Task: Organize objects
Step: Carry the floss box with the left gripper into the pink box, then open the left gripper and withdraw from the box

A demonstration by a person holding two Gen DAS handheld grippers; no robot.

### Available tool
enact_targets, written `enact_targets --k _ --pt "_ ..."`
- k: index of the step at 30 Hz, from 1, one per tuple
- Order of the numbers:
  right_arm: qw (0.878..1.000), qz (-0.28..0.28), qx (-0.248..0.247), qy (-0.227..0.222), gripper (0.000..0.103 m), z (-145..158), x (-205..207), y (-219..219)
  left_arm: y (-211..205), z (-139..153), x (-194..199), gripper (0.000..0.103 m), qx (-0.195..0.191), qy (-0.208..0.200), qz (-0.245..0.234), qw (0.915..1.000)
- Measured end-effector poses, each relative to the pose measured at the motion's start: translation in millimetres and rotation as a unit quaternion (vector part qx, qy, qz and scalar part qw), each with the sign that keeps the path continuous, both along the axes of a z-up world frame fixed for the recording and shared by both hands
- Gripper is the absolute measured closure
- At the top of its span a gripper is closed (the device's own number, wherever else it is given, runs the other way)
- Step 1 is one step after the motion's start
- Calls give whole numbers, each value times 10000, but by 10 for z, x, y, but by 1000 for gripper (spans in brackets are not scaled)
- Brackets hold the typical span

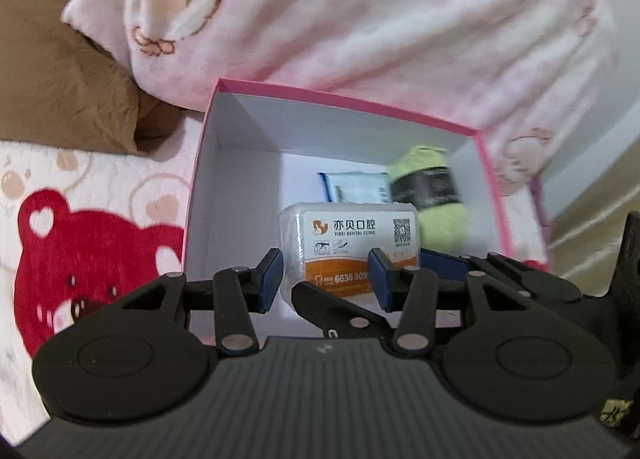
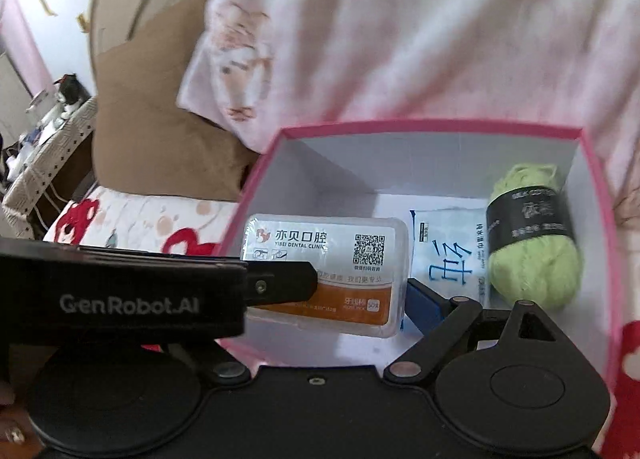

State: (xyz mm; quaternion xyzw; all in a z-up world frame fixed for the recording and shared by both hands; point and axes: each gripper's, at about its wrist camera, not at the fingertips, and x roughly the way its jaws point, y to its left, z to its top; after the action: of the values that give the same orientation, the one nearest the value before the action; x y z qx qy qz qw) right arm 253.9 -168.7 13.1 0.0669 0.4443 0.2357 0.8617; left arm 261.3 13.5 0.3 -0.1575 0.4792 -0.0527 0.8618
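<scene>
Left claw clamped on floss box; right claw apart, one finger hidden.

Pink-rimmed box w/ white inside sits on a bed cover w/ red bear print. In the box: green yarn ball w/ black label at right, flat white packet w/ blue writing beside it, clear dental floss-pick case w/ white & orange label at left-center. Left gripper comes in from the left, black body marked GenRobot.AI, tip over the case's orange part. Right gripper: jaws wide apart, only its blue right pad visible, just beside the case's right end; contact unclear. Pink blanket behind box, brown pillow at left.
</scene>
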Motion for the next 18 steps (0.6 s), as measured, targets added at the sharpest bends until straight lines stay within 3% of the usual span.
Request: enact_targets --k 5,8,18 --pt "9982 -81 217 558 17 -307 471 -52 -17 -237 472 59 263 260 -15 9993" --pt "9977 14 64 676 20 -380 670 -16 -4 -308 649 59 300 409 -54 9987" --pt "9956 334 -236 846 50 -561 848 55 -20 -416 852 62 736 686 -68 9949"
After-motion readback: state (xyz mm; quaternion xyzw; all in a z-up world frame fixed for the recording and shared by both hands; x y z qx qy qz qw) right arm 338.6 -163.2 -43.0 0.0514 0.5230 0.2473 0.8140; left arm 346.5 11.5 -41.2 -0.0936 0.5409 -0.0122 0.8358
